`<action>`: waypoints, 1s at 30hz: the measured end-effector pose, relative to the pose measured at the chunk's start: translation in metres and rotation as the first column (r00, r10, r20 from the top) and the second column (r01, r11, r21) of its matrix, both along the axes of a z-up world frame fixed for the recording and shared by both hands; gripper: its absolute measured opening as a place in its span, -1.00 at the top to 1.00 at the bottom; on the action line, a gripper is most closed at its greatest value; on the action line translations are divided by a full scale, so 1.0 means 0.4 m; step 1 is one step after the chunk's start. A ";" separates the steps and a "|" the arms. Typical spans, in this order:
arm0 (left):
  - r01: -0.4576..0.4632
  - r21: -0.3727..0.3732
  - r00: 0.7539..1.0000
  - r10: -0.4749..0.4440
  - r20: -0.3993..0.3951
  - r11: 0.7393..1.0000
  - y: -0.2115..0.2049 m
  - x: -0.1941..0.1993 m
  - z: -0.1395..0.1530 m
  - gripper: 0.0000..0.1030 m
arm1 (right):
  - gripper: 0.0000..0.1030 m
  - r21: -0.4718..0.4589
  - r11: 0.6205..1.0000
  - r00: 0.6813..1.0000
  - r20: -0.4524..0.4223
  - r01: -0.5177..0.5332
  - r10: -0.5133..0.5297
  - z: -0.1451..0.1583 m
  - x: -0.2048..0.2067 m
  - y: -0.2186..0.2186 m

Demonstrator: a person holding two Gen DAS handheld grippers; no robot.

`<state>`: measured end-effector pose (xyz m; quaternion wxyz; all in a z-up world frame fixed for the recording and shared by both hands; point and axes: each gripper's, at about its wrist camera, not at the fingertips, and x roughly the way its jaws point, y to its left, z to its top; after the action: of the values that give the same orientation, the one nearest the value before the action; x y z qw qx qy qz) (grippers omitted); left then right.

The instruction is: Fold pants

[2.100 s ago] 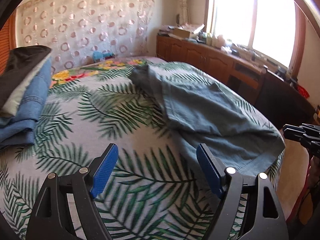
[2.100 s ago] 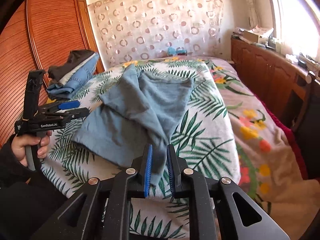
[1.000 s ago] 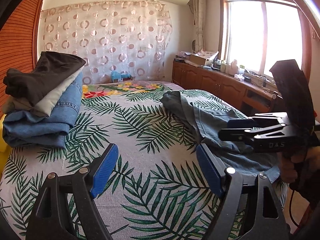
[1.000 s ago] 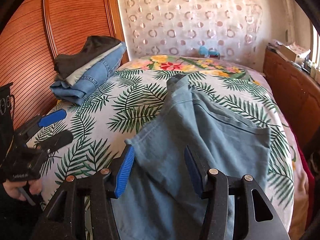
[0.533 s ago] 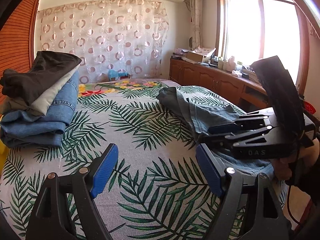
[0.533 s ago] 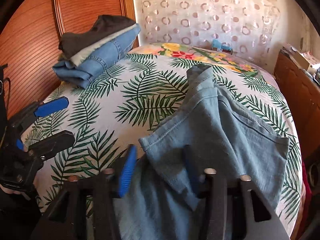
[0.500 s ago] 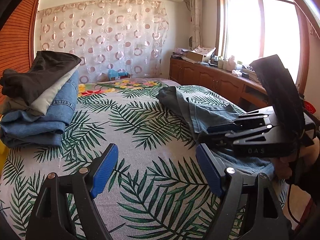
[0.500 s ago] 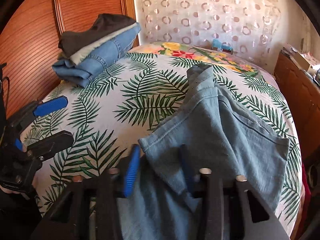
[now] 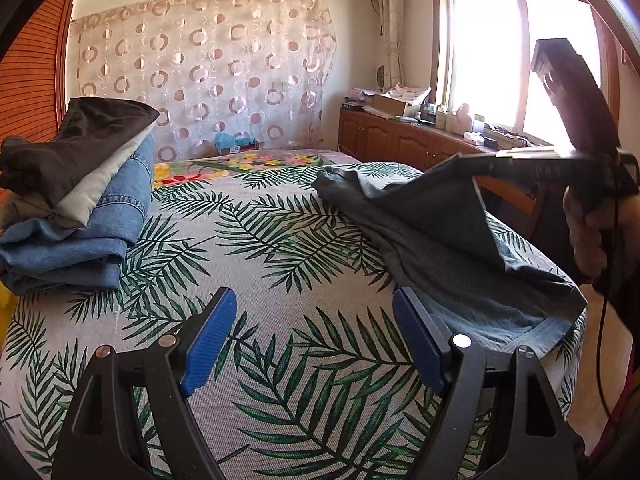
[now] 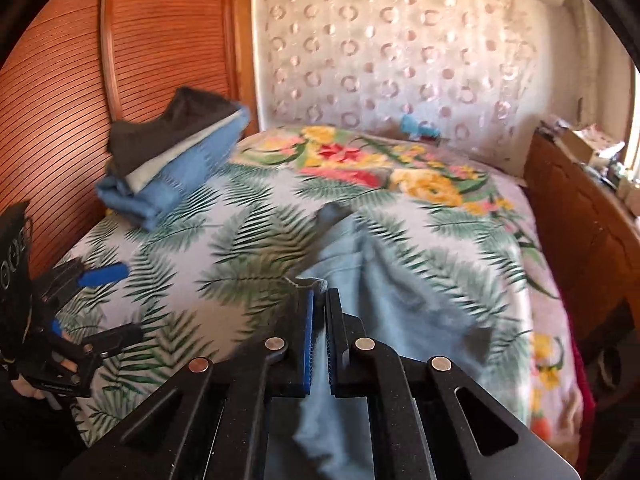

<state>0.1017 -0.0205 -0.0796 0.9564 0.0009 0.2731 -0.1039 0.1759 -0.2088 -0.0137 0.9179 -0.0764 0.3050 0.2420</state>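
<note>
Grey-blue pants (image 9: 452,236) lie on the right side of the bed, partly lifted. My right gripper (image 10: 319,300) is shut on an edge of the pants (image 10: 392,288) and holds that edge up off the bed; it also shows in the left wrist view (image 9: 476,164) with the cloth hanging from it. My left gripper (image 9: 316,332) is open and empty, low over the leaf-print bedspread (image 9: 280,248), just left of the pants' near hem. It shows at the left of the right wrist view (image 10: 108,300).
A stack of folded clothes (image 9: 76,196) lies at the left side of the bed, by the wooden wardrobe (image 10: 60,92). A wooden cabinet (image 9: 404,144) with clutter runs along the right under the window. The bed's right edge drops off beside the pants.
My right gripper has closed on the pants' edge and lifted it up off the bed. The left gripper has stayed open in nearly the same place.
</note>
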 end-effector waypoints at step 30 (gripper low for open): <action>0.001 0.024 1.000 0.000 -0.014 1.000 -0.003 0.005 -0.011 -0.57 | 0.90 -0.132 0.956 0.964 -0.013 0.263 -0.266 -0.002 0.144 -0.025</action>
<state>0.1037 -0.0217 -0.0838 0.9543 0.0115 0.2809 -0.1008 0.2337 -0.2186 -0.0145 0.9304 -0.0906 0.3414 0.0979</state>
